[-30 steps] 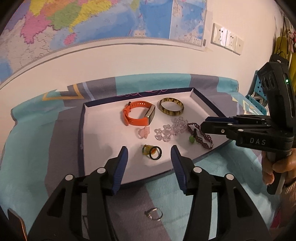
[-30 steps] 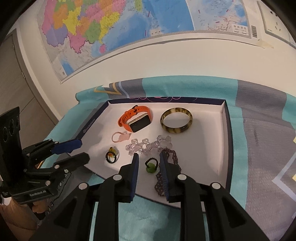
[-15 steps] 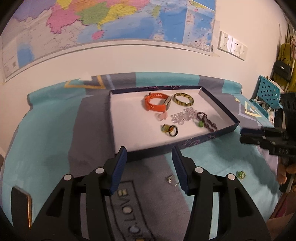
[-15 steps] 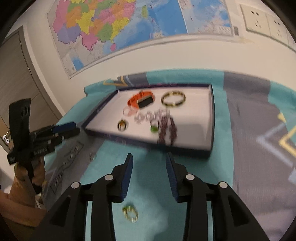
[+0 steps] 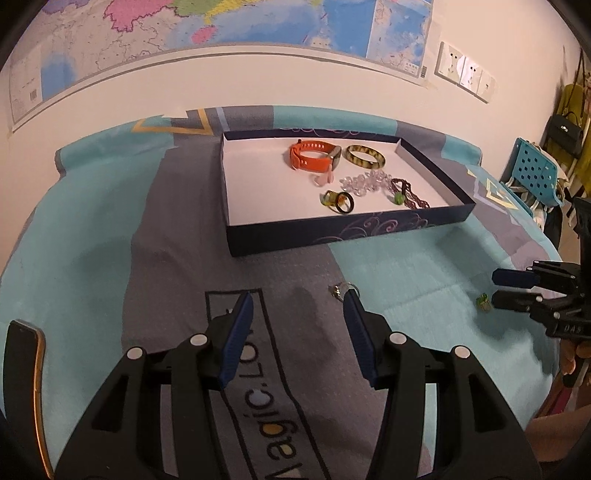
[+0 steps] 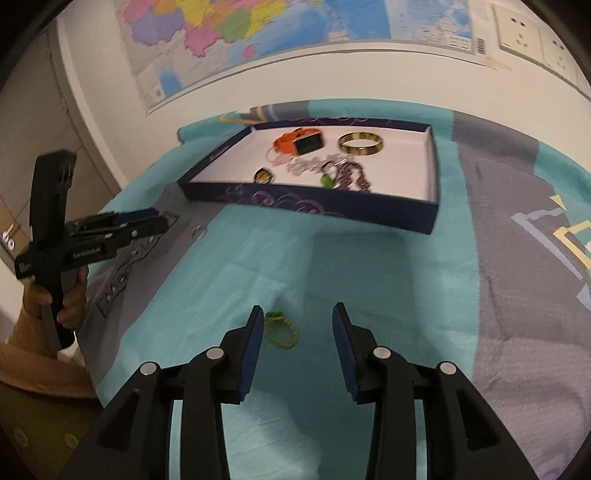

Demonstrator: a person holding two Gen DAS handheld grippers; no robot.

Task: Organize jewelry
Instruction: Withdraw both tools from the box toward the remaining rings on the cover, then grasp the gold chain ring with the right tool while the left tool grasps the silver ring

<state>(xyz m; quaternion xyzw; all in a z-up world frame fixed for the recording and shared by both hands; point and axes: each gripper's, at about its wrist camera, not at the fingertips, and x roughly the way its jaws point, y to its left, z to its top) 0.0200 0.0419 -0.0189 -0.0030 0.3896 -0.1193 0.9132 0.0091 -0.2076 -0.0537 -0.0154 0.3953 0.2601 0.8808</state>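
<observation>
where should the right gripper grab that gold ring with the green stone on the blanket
Pinch the gold ring across its thin band, coming straight down from above with the open right gripper. It lies flat on the soft blanket, so a side approach finds no edge; the green stone sits at the far rim, so probably close on the plain hoop nearer you.

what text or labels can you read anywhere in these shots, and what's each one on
"DAS": on the body of the right gripper, seen from the left wrist view.
"GenRobot.AI", small and only just legible: on the body of the left gripper, seen from the right wrist view.
Large letters on the grey cloth panel, upside down and partly hidden by the fingers; roughly "magic.LOVE", not certain.
Wall map place names and its barcode: too small to read.
</observation>
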